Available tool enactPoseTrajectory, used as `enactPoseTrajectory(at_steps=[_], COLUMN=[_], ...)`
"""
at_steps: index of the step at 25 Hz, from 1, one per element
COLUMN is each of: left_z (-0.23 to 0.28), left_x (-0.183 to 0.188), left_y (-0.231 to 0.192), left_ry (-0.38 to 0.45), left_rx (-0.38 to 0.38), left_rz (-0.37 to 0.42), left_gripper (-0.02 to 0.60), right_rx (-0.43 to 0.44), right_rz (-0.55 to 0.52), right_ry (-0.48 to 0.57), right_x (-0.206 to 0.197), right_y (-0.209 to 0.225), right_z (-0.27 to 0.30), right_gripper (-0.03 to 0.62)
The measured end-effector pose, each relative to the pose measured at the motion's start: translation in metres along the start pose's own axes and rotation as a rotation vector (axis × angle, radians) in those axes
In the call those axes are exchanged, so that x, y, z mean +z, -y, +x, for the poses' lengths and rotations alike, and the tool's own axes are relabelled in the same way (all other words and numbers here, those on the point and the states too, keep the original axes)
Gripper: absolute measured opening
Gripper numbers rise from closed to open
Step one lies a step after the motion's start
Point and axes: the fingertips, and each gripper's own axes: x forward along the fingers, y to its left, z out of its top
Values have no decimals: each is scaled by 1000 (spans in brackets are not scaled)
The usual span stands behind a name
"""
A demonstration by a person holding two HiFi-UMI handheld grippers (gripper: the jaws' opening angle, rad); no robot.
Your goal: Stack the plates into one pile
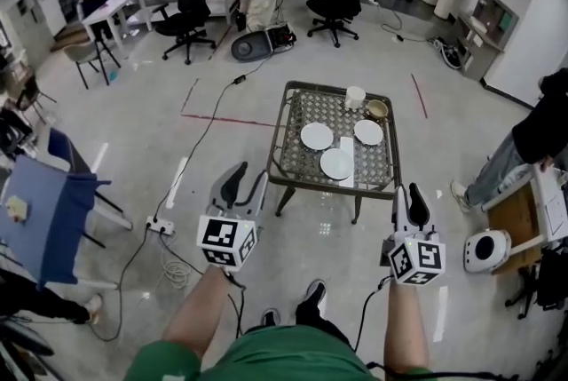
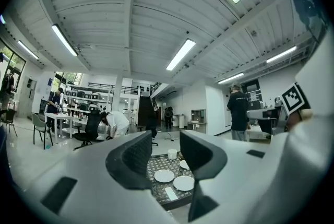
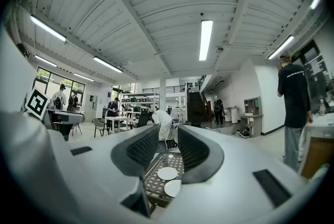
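Head view: my left gripper (image 1: 250, 181) and right gripper (image 1: 409, 195) sit low in the frame, both with jaws apart and empty; the three plates (image 1: 317, 136) lie unstacked on the table (image 1: 284, 162) at mid-frame, above and between the two claws, well apart from both. The nearest plate (image 1: 336, 163) lies up-left of the right gripper, which I judge marginally closer.
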Motion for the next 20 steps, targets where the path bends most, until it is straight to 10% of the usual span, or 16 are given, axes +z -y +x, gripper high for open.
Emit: enactPoseTrajectory(at_steps=[20], left_z=[167], left_x=[-20], left_y=[75], left_ry=[-111], left_rx=[27], left_rz=[2], left_gripper=[164], right_rx=[151], right_rz=[48], right_ry=[-30], right_x=[-23], right_y=[118], right_z=[127], right_gripper=[117])
